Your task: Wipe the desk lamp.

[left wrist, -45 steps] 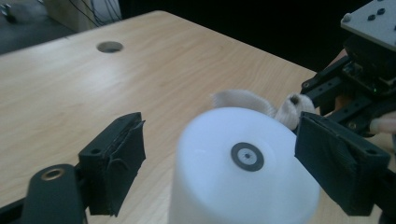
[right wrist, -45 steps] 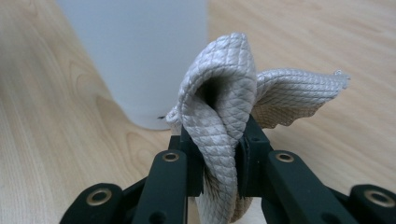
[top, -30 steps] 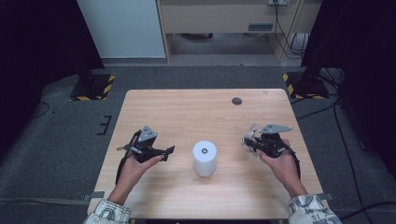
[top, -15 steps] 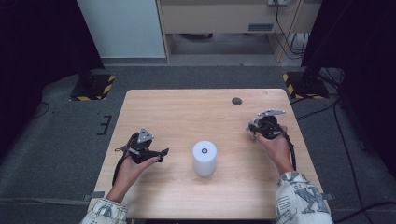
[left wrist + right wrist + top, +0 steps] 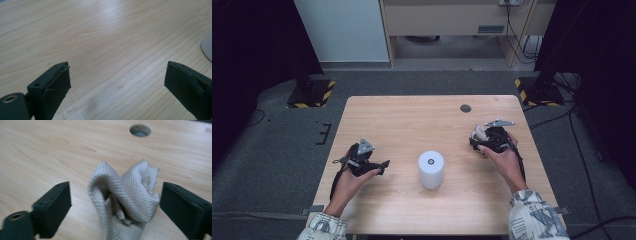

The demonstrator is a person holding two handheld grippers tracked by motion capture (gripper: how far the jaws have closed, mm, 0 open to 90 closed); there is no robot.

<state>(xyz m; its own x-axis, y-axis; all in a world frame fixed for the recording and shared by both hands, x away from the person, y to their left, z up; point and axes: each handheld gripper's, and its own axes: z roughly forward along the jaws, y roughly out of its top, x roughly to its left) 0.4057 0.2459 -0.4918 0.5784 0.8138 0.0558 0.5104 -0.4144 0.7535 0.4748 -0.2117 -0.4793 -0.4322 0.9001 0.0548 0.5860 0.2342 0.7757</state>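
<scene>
Right tongs (image 5: 115, 202) newly opened around cloth (image 5: 127, 195)

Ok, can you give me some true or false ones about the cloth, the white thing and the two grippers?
1. The right gripper is squeezing the cloth tight. False: its jaws have just been opening, and the crumpled cloth sits between them with a gap on each side.
2. The white cylinder stands upright on the table, between the two grippers. True.
3. The left gripper is holding the cylinder. False: its jaws stand wide apart over bare wood with nothing between them.
4. The cloth is bright red. False: it is pale beige with a quilted pattern.
5. There is a round hole in the tabletop beyond the cloth. True.
</scene>
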